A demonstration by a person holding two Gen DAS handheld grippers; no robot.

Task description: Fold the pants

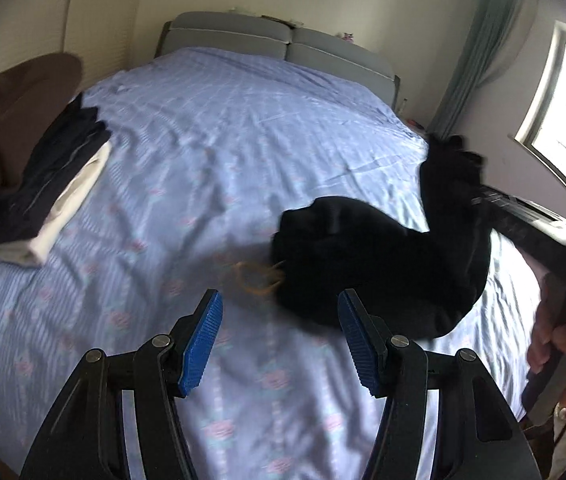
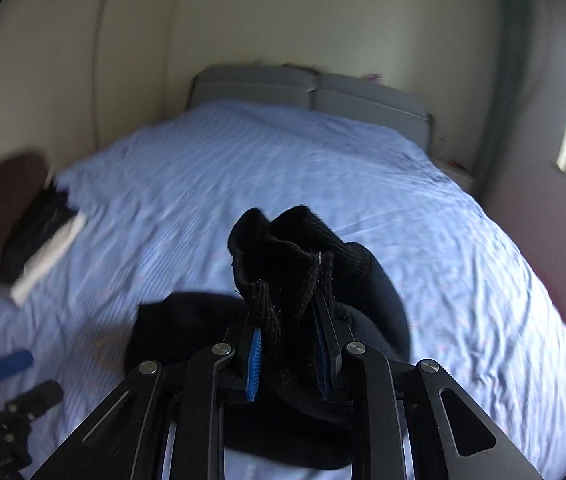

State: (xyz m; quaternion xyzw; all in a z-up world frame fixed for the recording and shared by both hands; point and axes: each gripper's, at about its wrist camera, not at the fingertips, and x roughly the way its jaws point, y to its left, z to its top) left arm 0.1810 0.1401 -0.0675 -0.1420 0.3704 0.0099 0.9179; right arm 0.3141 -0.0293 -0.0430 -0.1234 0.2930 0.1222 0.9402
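right gripper (image 2: 287, 354) fingers clamped on ribbed cuff of black pants (image 1: 367, 264) | pants bunched on bed (image 1: 223, 140), center-right of frame | left gripper (image 1: 281, 344) fingers apart, empty, pants just ahead, right

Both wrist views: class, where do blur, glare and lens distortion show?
Left wrist view: window blown out white, black pants smeared by motion, bed bulging from the fisheye. Right wrist view: folded clothes pile blurred, ribbed pants cuff sharp.
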